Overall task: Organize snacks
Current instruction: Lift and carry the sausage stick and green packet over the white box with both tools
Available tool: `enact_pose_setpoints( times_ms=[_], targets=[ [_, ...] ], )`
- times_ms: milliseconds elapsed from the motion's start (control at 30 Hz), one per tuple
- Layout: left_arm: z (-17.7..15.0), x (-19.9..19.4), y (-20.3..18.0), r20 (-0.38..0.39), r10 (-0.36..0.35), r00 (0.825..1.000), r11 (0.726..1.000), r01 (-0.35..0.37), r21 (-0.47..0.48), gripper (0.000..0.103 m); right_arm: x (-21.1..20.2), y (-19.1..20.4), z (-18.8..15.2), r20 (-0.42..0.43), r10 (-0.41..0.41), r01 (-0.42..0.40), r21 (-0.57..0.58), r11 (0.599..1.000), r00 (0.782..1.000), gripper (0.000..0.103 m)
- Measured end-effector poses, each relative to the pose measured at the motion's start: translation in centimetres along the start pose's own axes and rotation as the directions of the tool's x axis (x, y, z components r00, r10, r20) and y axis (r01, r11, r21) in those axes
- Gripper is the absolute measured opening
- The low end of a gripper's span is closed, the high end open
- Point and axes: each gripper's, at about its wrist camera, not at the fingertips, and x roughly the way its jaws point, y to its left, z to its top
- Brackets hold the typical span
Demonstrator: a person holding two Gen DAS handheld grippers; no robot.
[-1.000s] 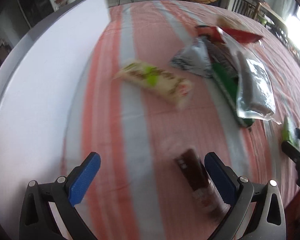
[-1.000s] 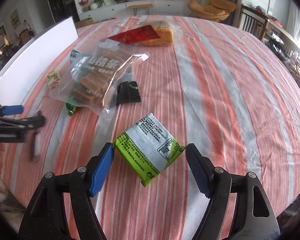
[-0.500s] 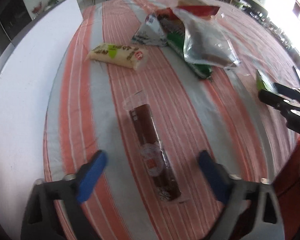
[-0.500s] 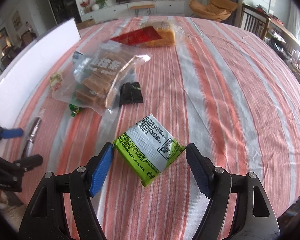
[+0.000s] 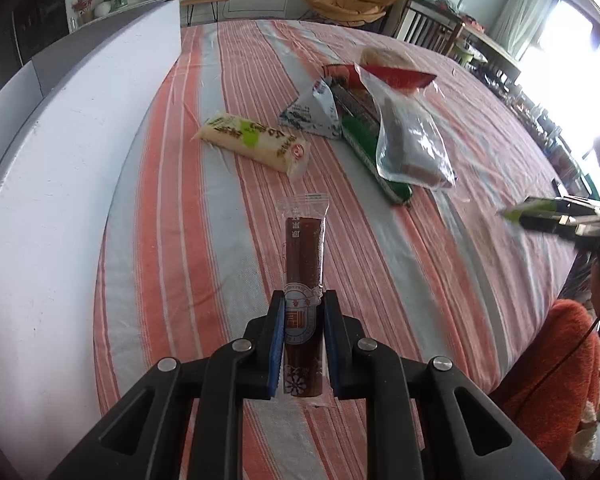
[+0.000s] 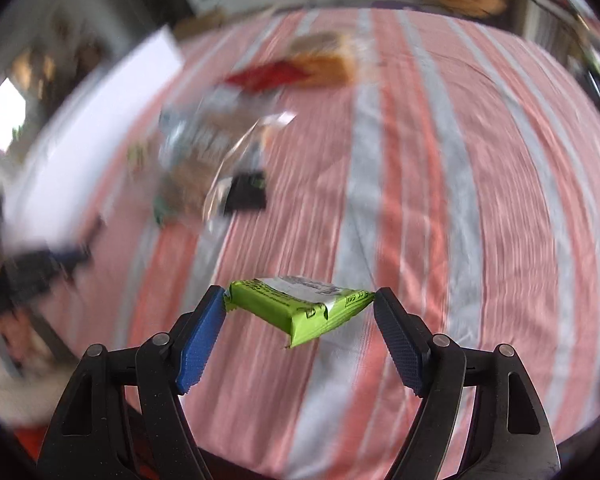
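While both grippers carry a snack, the work now is to lift cleanly and take each one to its place. The left gripper (image 5: 303,322) has its blue-padded jaws pinched tight on the near end of a long dark-brown snack stick in a clear plastic wrapper (image 5: 303,256), whose far end points away over the orange-and-grey striped tablecloth (image 5: 440,280). The right gripper (image 6: 300,308) stands wide, its pads pressing the two ends of a lime-green foil snack packet (image 6: 296,308), which hangs clear of the cloth and sags a little at the middle.

The stick is held only at one end, so it would be wise to keep it pointing along the fingers and avoid swinging it, or it may pivot in the pads. The green packet is gripped by its soft edges; steady pressure and a level carry should stop it slipping out. A pale yellow wrapped bar (image 5: 256,145) and a clear bag of brown slices (image 5: 410,140) lie further off beside a white board (image 5: 60,160), well clear of both paths.
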Motion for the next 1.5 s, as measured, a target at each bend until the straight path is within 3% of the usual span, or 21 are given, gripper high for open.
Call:
enact_pose_setpoints(
  times_ms=[100, 200, 300, 533, 733, 800, 933, 1033, 1100, 1133, 1233, 1267, 1367, 1500],
  targets=[
    [0.4, -0.1, 0.0, 0.01, -0.026, 1.0, 0.999, 0.026, -0.018, 0.017, 1.0, 2.7, 1.5, 0.006, -0.028, 0.029, -0.091, 0.995, 1.0, 0.079],
    [0.1, -1.3, 0.0, 0.038, -0.037, 0.999, 0.999, 0.038, -0.026, 0.017, 2.4, 4.9, 3.5, -0.005, 0.056, -0.056, -0.077, 0.995, 0.998, 0.079],
    [0.4, -3.2, 0.5, 0.074, -0.047, 0.996, 0.998, 0.05, -0.039, 0.017, 3.2, 6.4, 4.1, 0.013, 0.089, -0.088, -0.061, 0.994, 0.996, 0.079],
    [1.3, -7.9, 2.8, 0.162, -0.032, 0.986, 0.997, 0.042, -0.057, 0.017, 4.4, 5.2, 1.4, -0.063, 0.071, -0.072, -0.023, 0.997, 0.996, 0.08],
    [1.2, -7.7, 3.3, 0.168, -0.05, 0.984, 0.994, 0.065, -0.082, 0.017, 2.7, 4.9, 0.1, -0.029, 0.027, -0.029, -0.063, 0.998, 0.999, 0.08],
    [1.1, -7.9, 3.3, 0.172, -0.063, 0.983, 0.993, 0.079, -0.088, 0.017, 2.3, 4.9, -0.1, -0.026, 0.055, -0.056, -0.016, 0.998, 0.998, 0.08],
    [1.1, -9.1, 3.1, 0.203, -0.037, 0.978, 0.996, 0.053, -0.072, 0.017, 3.5, 4.7, 0.1, -0.079, 0.067, -0.049, 0.212, 0.976, 0.995, 0.08],
    [1.6, -9.9, 3.5, 0.228, -0.021, 0.973, 0.996, 0.041, -0.081, 0.017, 4.3, 6.0, 0.7, -0.057, -0.01, 0.025, 0.264, 0.964, 0.998, 0.086],
    [1.8, -10.4, 3.9, 0.236, -0.014, 0.972, 0.995, 0.037, -0.091, 0.017, 4.5, 6.4, 1.1, -0.046, -0.073, 0.083, 0.266, 0.96, 0.996, 0.079],
    [1.9, -10.8, 4.2, 0.241, -0.008, 0.97, 0.995, 0.032, -0.095, 0.017, 4.4, 6.4, 1.3, -0.041, -0.105, 0.112, 0.267, 0.957, 0.994, 0.05],
    [1.9, -12.3, 5.8, 0.261, 0.032, 0.965, 0.994, -0.003, -0.111, 0.017, 4.1, 4.8, 1.2, -0.029, -0.036, 0.044, 0.34, 0.94, 0.999, 0.042],
    [1.8, -12.8, 6.6, 0.266, 0.051, 0.963, 0.993, -0.02, -0.12, 0.017, 3.5, 4.3, 0.9, -0.017, -0.024, 0.028, 0.352, 0.936, 1.0, 0.017],
    [1.5, -13.9, 9.3, 0.27, 0.113, 0.956, 0.983, -0.067, -0.172, 0.017, 1.2, 3.9, 1.2, 0.047, 0.086, -0.097, 0.385, 0.918, 0.995, 0.009],
    [1.1, -14.3, 13.1, 0.25, 0.171, 0.953, 0.96, -0.104, -0.26, 0.017, -0.6, 6.1, 3.9, 0.107, 0.008, -0.039, 0.295, 0.955, 0.994, 0.013]
  ],
)
